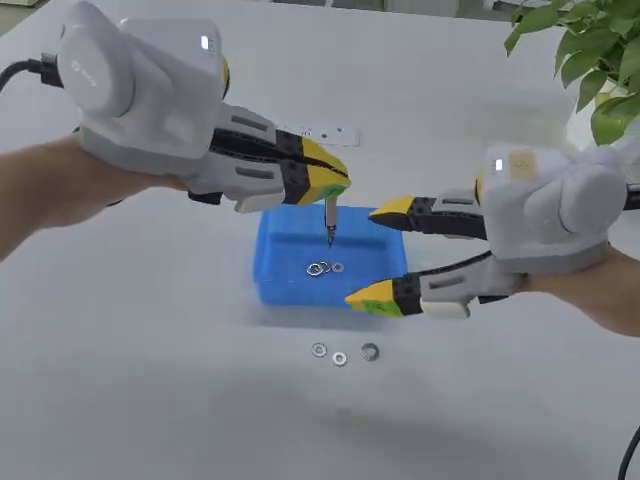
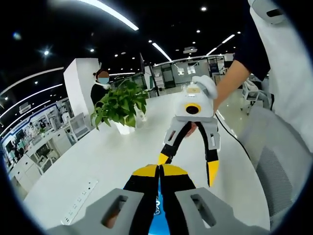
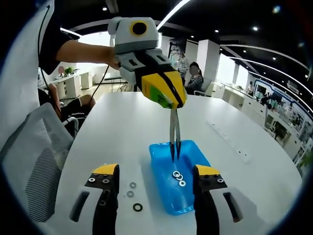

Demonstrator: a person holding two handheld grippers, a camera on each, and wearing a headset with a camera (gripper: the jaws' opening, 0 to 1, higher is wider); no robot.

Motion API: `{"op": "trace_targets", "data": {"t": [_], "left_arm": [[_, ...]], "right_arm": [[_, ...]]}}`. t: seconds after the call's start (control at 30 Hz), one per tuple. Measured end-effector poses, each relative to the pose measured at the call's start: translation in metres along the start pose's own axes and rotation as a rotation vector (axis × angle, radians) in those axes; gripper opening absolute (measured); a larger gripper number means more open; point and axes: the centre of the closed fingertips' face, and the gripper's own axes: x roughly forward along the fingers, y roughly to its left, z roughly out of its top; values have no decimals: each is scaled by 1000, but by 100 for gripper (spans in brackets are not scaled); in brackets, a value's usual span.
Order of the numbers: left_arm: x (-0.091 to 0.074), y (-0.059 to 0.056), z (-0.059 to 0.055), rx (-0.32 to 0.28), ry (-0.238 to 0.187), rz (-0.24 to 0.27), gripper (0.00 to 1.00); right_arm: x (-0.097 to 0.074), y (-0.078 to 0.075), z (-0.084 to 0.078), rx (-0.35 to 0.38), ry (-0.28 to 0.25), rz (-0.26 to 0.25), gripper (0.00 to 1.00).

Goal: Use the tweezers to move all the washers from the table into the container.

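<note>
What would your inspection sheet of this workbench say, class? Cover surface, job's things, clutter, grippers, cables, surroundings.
Surface: white table.
Job's things: blue container with three washers inside; three loose washers on the table beside it; tweezers pointing down over the container.
Clutter: power strip; potted plant.
Grippers: left gripper shut on the tweezers; right gripper open, holding nothing.
Cables: black cable behind the left gripper; second cable at the right edge.
Surroundings: open office, mesh chair, people in the background.

Left gripper point(image 1: 325, 182) pinches the tweezers point(image 1: 330, 222) point-down; right gripper point(image 1: 372, 253) faces it, fingers spread wide.
</note>
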Motion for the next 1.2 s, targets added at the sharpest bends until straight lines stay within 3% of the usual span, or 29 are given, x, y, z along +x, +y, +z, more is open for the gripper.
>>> {"op": "trace_targets", "data": {"t": [0.2,0.3,0.43,0.73,1.0,1.2], "left_arm": [[-5,-12,10,3,-20,14,4],[-8,-17,14,35,-19,47,4],[-7,-30,17,42,-22,46,4],[-4,-55,-4,-20,7,52,4],[-3,-66,-17,-86,-17,81,4],[-4,-83,-26,-106,-13,42,4]], "right_arm": [[-5,18,-6,-25,18,-7,70],[-8,29,-10,-18,24,16,77],[-11,45,-21,-24,45,43,85],[-22,66,-33,14,34,61,100],[-27,71,-48,39,42,60,100],[-26,75,-53,67,37,77,100]]}}
